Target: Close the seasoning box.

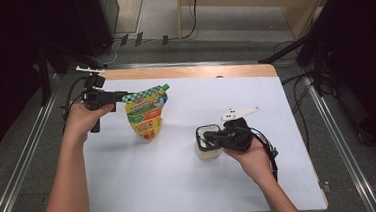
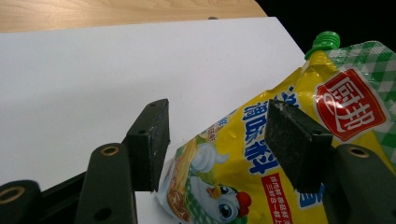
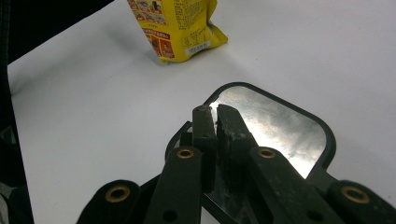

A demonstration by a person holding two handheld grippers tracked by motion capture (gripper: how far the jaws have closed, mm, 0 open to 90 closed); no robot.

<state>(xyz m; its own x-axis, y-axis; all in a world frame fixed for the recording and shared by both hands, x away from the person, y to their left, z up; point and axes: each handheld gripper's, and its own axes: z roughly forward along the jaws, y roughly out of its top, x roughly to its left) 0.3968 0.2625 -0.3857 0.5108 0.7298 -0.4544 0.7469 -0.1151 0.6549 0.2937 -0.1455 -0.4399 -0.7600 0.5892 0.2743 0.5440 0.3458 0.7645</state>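
A yellow stand-up pouch (image 1: 146,114) with a green cap (image 1: 165,87) stands on the white table sheet (image 1: 181,186). My left gripper (image 1: 124,96) is level at its upper left corner. In the left gripper view the jaws (image 2: 217,109) stand wide apart with the pouch (image 2: 233,186) just beyond them; white table shows beside the left pad (image 2: 152,140), so nothing is pinched. My right gripper (image 1: 207,138) is shut on the black rim of a pale container (image 1: 207,154). Its pads (image 3: 215,112) meet on that rim, over a shiny surface (image 3: 280,126).
The pouch's base (image 3: 180,28) sits beyond the container in the right gripper view. A wooden strip (image 1: 183,71) borders the far table edge. Metal rails (image 1: 24,157) run along both sides, and cables (image 1: 300,98) lie on the floor to the right.
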